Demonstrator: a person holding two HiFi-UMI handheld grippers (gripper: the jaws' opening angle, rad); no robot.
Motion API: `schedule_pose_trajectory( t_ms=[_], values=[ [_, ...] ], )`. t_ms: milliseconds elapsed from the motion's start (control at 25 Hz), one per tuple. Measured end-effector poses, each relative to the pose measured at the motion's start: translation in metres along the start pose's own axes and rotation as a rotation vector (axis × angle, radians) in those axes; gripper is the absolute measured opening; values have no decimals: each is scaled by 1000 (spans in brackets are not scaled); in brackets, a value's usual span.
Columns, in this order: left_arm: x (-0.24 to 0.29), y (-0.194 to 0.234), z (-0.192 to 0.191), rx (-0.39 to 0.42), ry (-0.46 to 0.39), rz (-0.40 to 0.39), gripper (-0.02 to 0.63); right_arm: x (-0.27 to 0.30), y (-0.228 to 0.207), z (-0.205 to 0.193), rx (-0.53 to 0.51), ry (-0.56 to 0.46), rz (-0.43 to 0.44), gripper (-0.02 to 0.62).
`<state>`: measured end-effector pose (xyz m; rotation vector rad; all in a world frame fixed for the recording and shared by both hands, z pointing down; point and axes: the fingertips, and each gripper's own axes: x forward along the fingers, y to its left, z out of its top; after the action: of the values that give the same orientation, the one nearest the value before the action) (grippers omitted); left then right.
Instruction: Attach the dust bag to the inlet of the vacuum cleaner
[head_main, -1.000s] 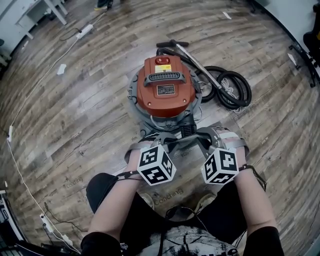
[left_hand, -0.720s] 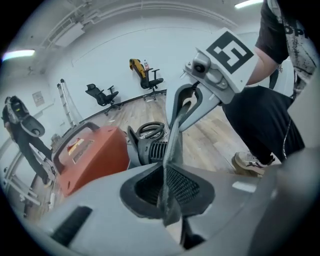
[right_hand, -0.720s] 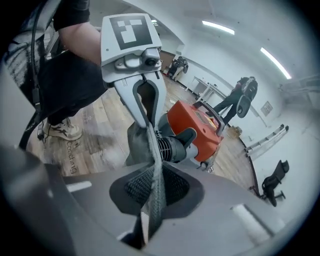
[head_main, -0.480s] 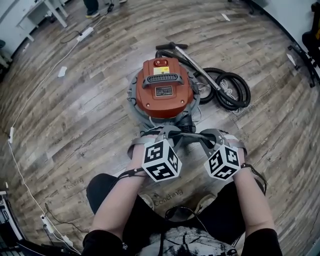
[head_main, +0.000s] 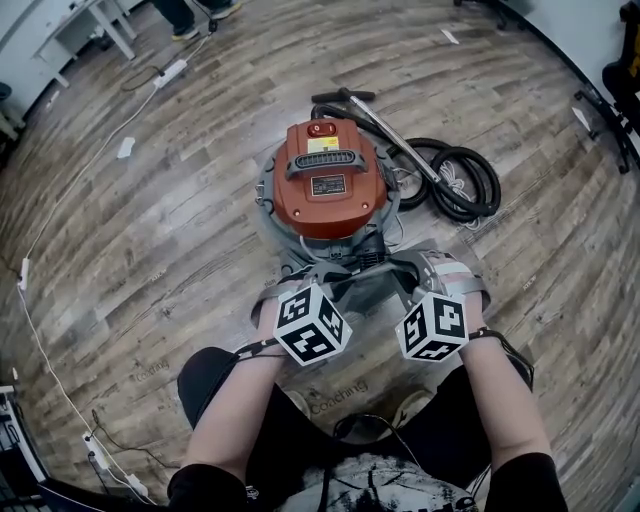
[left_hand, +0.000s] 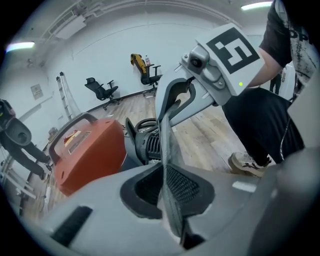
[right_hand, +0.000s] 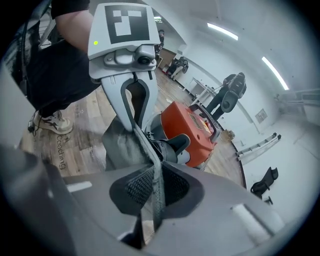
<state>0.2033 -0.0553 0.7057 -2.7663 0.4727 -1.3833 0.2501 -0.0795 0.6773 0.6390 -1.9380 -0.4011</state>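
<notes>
Floor (head_main: 150, 200): wood planks, carrying the whole job; no bench in play.

Vacuum (head_main: 328, 185): orange drum, upright on the floor just ahead of the knees, carry handle on top.

Hose (head_main: 465, 180): coiled on the floor beside the vacuum, apart from the work; no need to touch it.

Bag (right_hand: 122, 147): grey, limp, held off the floor between the two grippers, right in front of the vacuum's near side; not yet seated, by the look of it.

Left gripper (left_hand: 167, 185): clamped on one edge of the bag, cloth pinched thin between the pads, pointing steeply down toward the vacuum.

Right gripper (right_hand: 155, 187): clamped on the opposite edge the same way, facing the left one across the bag.

Inlet (left_hand: 145, 145): black ribbed stub on the vacuum's near side, low, just beyond the bag; whether the bag's mouth touches it cannot be told.

Step in hand: probably lining the bag's mouth up with the inlet.

Doing it well: keep both grips firm and level so the mouth stays stretched open; bring it square onto the stub, not tilted; push both sides on together, evenly; let go only once the collar sits all round.

Risk: one side slipping on alone and the cloth folding over the stub.
</notes>
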Motion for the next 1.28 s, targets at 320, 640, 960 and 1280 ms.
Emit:
schedule_pose_trajectory(
  t_ms=[320, 640, 960, 1280],
  values=[
    [0, 17, 31, 67, -25, 51, 35, 5, 15, -31, 157, -29, 27, 28],
    [-2, 11, 21, 61, -15, 63, 29, 3, 4, -22, 167, -35, 13, 28],
    [-3, 14, 15, -39, -65, 72, 29, 2, 1, -12, 177, -66, -13, 29],
    [-2, 15, 32, -18, -93, 69, 35, 6, 6, -29, 267, -55, 9, 29]
  ],
)
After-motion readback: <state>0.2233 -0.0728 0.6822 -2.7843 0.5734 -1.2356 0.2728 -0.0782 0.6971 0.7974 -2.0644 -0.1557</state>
